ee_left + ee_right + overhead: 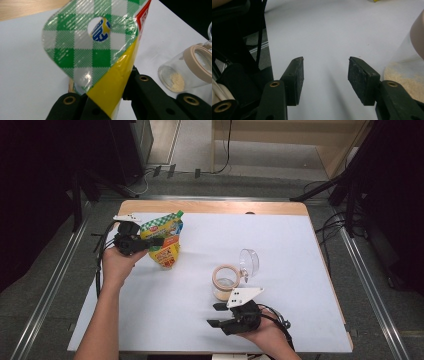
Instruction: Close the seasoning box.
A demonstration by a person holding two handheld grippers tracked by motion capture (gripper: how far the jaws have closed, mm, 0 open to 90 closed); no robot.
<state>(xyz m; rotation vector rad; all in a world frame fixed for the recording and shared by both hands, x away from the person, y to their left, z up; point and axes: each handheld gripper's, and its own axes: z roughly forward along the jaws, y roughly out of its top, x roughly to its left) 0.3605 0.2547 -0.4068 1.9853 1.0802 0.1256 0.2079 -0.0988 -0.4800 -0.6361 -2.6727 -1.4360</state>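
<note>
The yellow pouch with a green-and-white checked top stands near the far left part of the white table, upright and a little tilted. The left gripper comes at it from the left, and its fingers are clamped on the pouch's side: in the left gripper view the yellow film is pinched between the two black fingers, with the checked top and its round hang hole rising above them. The left hand holds the gripper level.

To the right of the pouch and nearer the person, well apart from it, stands a glass jar with a beige rim and a little pale powder at its bottom; its clear hinged lid stands open behind it.

The right gripper hangs just beside the jar, on the person's side, pointing left. Its fingers are half apart with nothing but bare table between them.
</note>
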